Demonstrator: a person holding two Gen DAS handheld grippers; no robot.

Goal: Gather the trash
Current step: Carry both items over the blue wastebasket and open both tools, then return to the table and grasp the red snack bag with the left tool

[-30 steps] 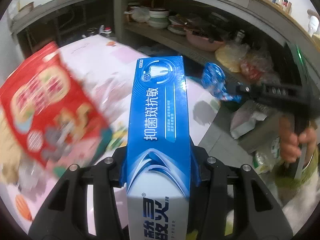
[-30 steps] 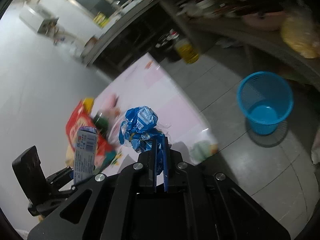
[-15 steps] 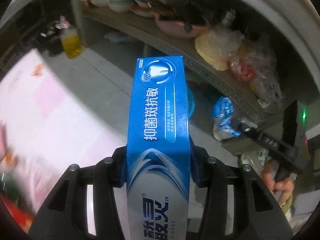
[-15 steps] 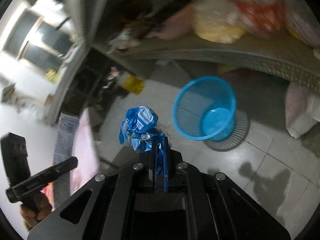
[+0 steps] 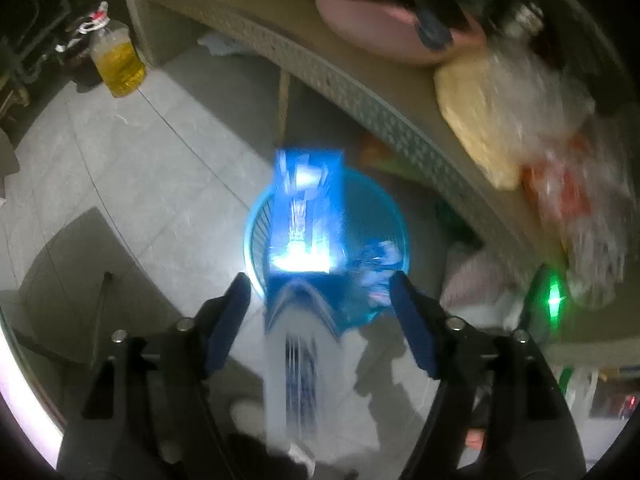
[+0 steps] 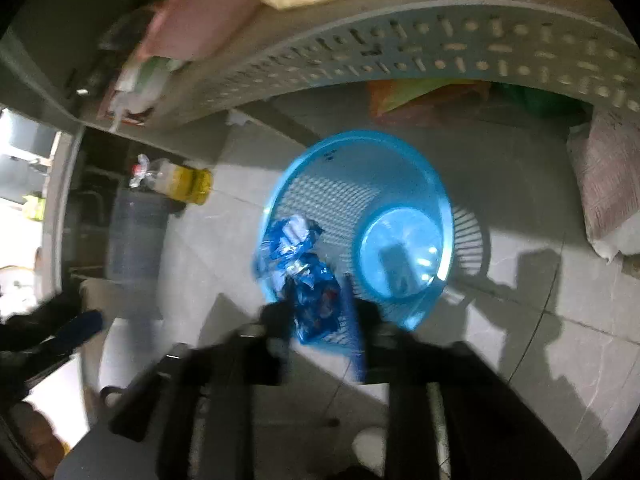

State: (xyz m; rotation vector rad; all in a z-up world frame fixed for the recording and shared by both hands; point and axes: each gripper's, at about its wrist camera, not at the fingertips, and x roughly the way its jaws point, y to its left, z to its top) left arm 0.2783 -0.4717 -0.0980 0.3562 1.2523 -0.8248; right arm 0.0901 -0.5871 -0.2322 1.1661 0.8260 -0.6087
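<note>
In the left wrist view my left gripper point(image 5: 322, 316) points down over a blue plastic basket point(image 5: 252, 216) on the tiled floor. Its jaws are opening, and the blue toothpaste box point(image 5: 304, 240) lies blurred and loose between them, with a gap on each side. In the right wrist view my right gripper point(image 6: 316, 328) is also opening above the basket point(image 6: 360, 136). A crumpled blue wrapper point(image 6: 300, 264) hangs between its fingers over the basket's near rim, and it also shows as a wrapper point(image 5: 376, 268) in the left wrist view.
A low shelf with a perforated edge point(image 5: 360, 92) runs just behind the basket. It carries a pink basin point(image 5: 392, 28) and plastic bags point(image 5: 480, 120). A bottle of yellow oil point(image 5: 118, 64) stands on the floor to the left. A white sack point(image 6: 608, 184) lies to the right.
Both grippers swung from the table to above the blue basket and tipped downward. Both jaws have spread, so the box and the wrapper are no longer clamped.
</note>
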